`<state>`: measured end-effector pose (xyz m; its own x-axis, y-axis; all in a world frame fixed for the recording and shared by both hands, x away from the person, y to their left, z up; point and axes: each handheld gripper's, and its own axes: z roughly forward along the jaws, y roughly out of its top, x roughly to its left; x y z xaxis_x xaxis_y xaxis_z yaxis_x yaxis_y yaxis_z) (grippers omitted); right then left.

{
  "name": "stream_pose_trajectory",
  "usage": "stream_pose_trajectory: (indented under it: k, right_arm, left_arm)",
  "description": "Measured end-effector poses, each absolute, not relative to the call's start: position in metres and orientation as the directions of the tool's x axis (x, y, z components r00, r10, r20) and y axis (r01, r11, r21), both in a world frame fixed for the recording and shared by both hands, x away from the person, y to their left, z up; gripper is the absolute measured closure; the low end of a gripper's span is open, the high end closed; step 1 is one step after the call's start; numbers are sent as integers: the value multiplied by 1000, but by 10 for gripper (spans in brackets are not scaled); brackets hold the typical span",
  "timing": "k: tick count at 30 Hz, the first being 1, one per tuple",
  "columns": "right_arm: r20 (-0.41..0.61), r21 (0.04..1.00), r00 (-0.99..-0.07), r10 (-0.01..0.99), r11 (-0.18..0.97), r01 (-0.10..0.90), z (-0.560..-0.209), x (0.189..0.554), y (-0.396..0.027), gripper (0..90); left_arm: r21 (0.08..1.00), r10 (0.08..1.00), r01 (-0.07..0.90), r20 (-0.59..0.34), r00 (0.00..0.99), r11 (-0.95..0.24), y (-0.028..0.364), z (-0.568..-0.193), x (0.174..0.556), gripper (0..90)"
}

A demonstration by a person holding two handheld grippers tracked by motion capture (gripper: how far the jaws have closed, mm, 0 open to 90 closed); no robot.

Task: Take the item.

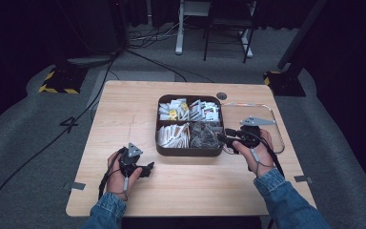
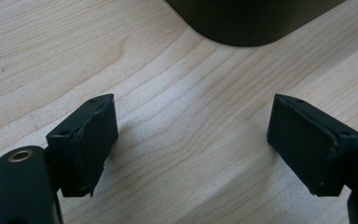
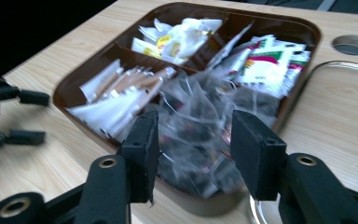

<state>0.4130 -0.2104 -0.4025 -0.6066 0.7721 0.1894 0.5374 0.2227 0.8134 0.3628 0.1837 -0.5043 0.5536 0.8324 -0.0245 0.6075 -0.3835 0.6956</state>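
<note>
Item: my left gripper point(image 1: 148, 168), held low over the bare wooden tabletop point(image 1: 124, 109), jaws spread wide with nothing between them; in the left gripper view only wood grain lies between the pads point(image 2: 93, 140), and a rounded dark corner of the brown tray point(image 2: 251, 23) sits ahead of the jaws, apart from them. Item: my right gripper point(image 1: 222, 138), jaws parted and empty, reaching over the tray's near right compartment. The right gripper view gives what the high view blurs: the clear sachets with dark contents point(image 3: 196, 126) lie directly beyond and between my jaws, not yet touched as far as I can tell; white stick packets point(image 3: 116, 98) fill the compartment to the left of them; white-and-yellow packets point(image 3: 177, 35) and white packets with red and green print point(image 3: 270, 60) fill the two far compartments. That view also shows my left gripper's jaws at its left edge, well apart from the tray. The high view adds a clear plastic tray point(image 1: 276, 124) beneath and beyond my right hand point(image 1: 255, 152), just beside the brown tray, and a round hole in the tabletop point(image 1: 222, 96) beyond it.
</note>
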Motion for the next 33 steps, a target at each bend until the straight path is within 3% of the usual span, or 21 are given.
stream_pose_trajectory:
  k: [8, 20, 33]
  right_arm:
    - [91, 825, -634, 768, 299, 480, -382, 442, -192, 515]
    - [145, 751, -520, 842, 248, 612, -396, 525, -177, 515]
    - [180, 721, -517, 837, 245, 648, -413, 556, -161, 520]
  left_arm:
    - [691, 815, 596, -17, 579, -409, 190, -504, 358, 168]
    - [693, 815, 594, -15, 579, -409, 194, -504, 356, 165]
    - [693, 815, 594, -18, 579, -408, 196, -504, 354, 165]
